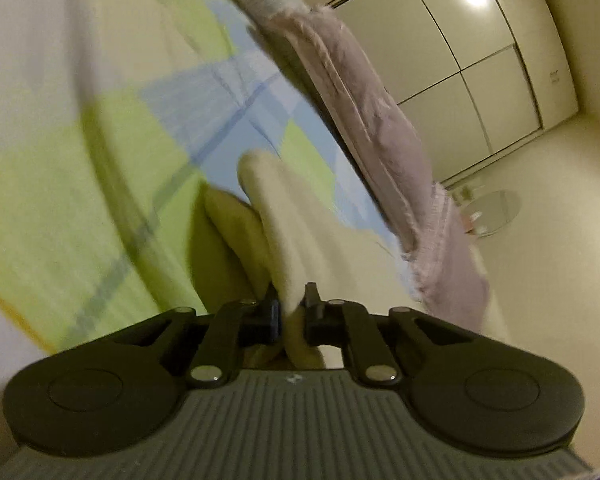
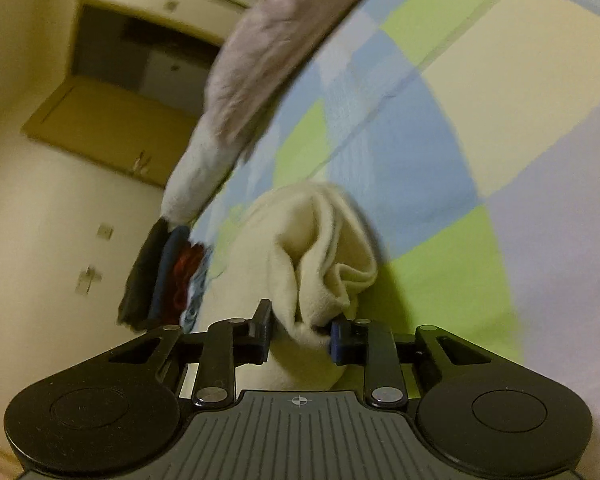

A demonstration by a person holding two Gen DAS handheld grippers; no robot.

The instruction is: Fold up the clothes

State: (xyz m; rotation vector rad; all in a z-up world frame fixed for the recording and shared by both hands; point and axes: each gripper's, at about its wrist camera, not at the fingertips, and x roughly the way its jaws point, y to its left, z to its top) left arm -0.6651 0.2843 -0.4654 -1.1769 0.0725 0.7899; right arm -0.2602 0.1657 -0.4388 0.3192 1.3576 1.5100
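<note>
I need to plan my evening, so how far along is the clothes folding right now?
Done: a few dark folded items look stacked at the bed's edge. In hand: the left gripper and right gripper each pinch the cream garment, bunched and unfolded, over the checked bedspread. Left: folding it, maybe also the lilac cloth.

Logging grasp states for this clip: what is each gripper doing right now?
Left gripper: shut on the cream garment.
Right gripper: fingers shut on a bunched part of the cream garment.
</note>
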